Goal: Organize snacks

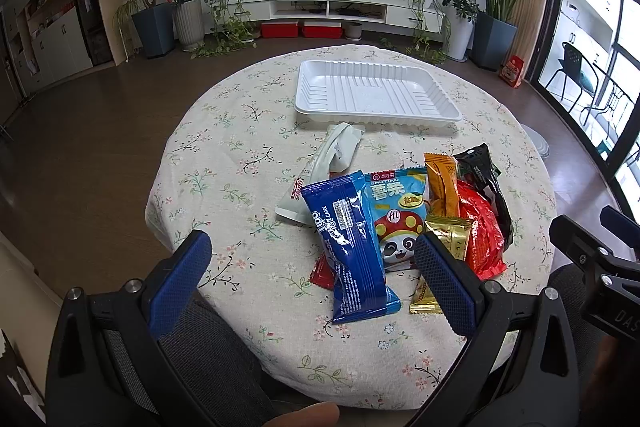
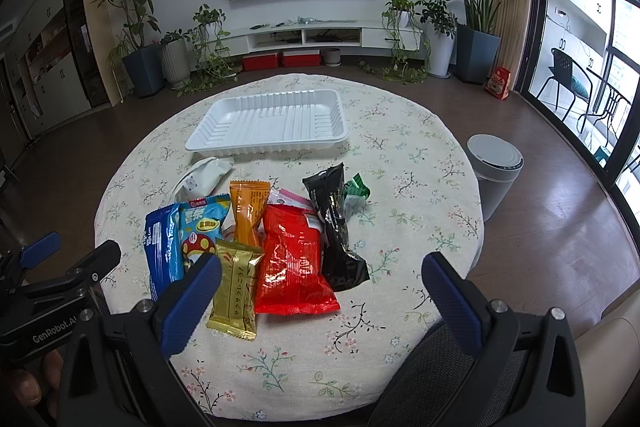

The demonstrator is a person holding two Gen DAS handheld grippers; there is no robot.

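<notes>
1. Left wrist view: the left tool (image 1: 312, 259) hovers low over the near edge of a round bench (image 1: 224, 163) draped in a floral cloth, its two blue-padded fingers spread wide and gripping nothing.
2. Between those fingers lies a dark blue cake packet (image 1: 352, 247), the nearest of a loose pile of snacks; it partly overlaps a light blue chip bag with a panda (image 1: 396, 215).
3. Right wrist view: the right tool (image 2: 322, 275) is also spread wide and empty, and hangs above a red bag (image 2: 294, 259) with a gold packet (image 2: 236, 287) just beside it on the left.
4. An orange packet (image 2: 248, 211), a black packet (image 2: 336, 227), a small green packet (image 2: 354, 193) and a white pouch (image 2: 204, 177) complete the pile.
5. At the far side of the bench sits a white ridged tray (image 2: 268, 119), with nothing in it and apart from the pile.
6. My judgement: sorting has not begun, and this is the approach to a first pick.
7. Next, one tool likely needs to drop onto a single packet, probably the dark blue one or the red bag, pinch its edge without snagging a neighbour, and carry it to the tray.
</notes>
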